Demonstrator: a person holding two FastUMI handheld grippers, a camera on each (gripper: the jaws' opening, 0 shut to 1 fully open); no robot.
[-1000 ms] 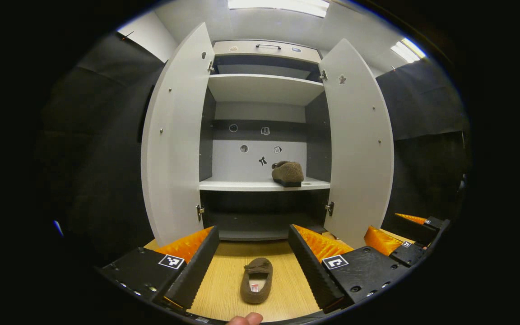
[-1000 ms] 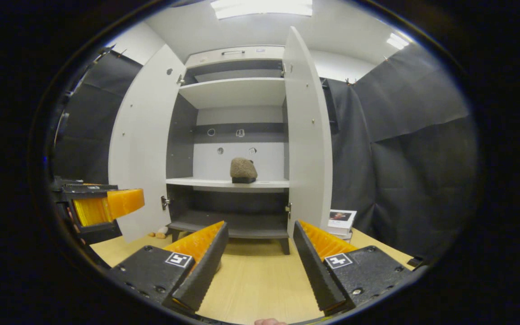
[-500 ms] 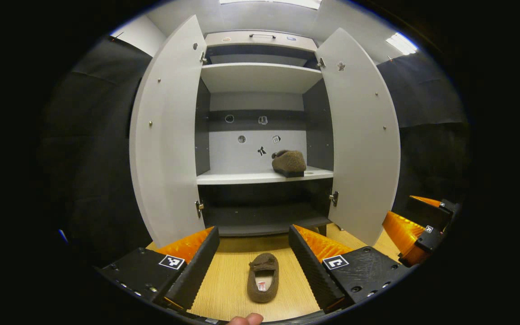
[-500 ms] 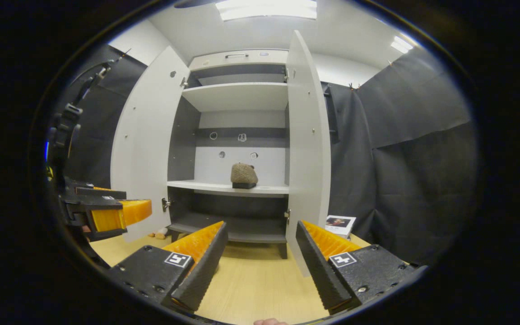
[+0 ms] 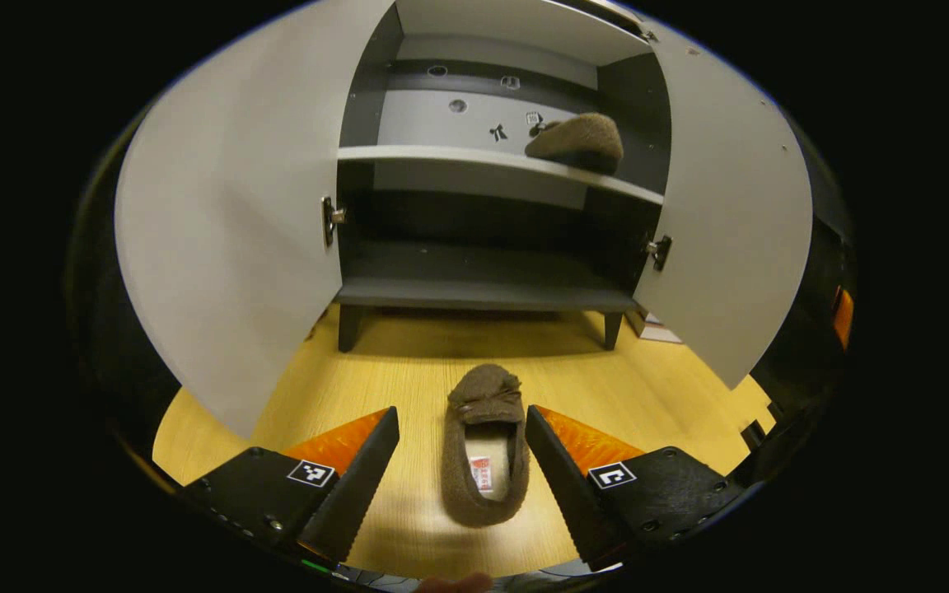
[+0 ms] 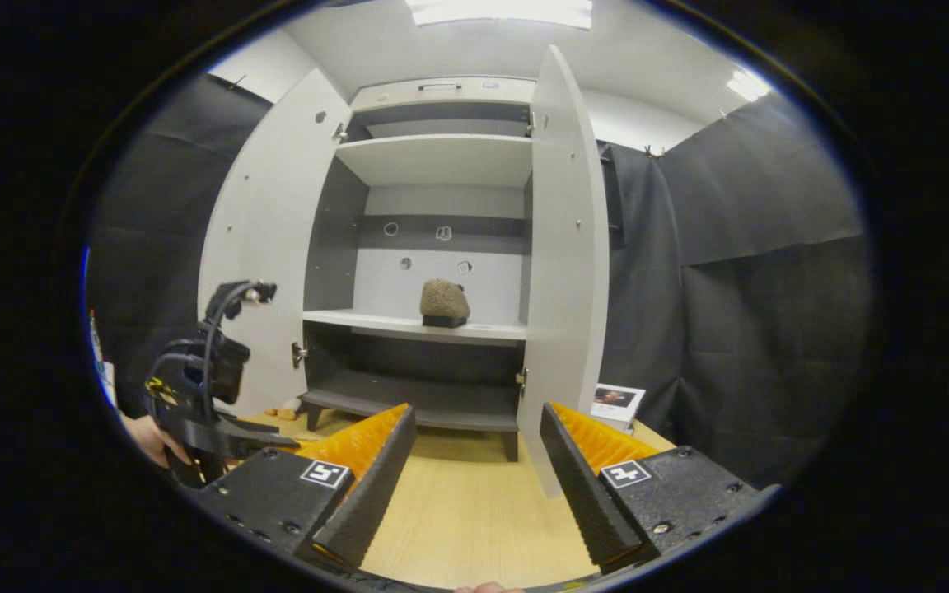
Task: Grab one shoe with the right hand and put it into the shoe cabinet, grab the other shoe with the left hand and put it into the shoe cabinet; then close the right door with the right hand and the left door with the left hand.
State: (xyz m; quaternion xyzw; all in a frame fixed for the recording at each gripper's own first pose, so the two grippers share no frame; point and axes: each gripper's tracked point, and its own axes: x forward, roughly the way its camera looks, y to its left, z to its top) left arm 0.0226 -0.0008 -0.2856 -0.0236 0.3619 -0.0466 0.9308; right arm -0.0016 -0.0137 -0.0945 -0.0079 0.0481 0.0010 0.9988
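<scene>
Wood floor point(image 5: 647, 387) | left gripper point(image 5: 462, 449) open astride shoe point(image 5: 484, 449), contact unclear

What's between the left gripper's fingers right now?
The second shoe lies on the floor between the open left gripper fingers, untouched, in the left gripper view.

Left hand-held gripper point(image 5: 462, 416): black finger mounts, square tag markers (screws visible), ribbed fingers.
</scene>
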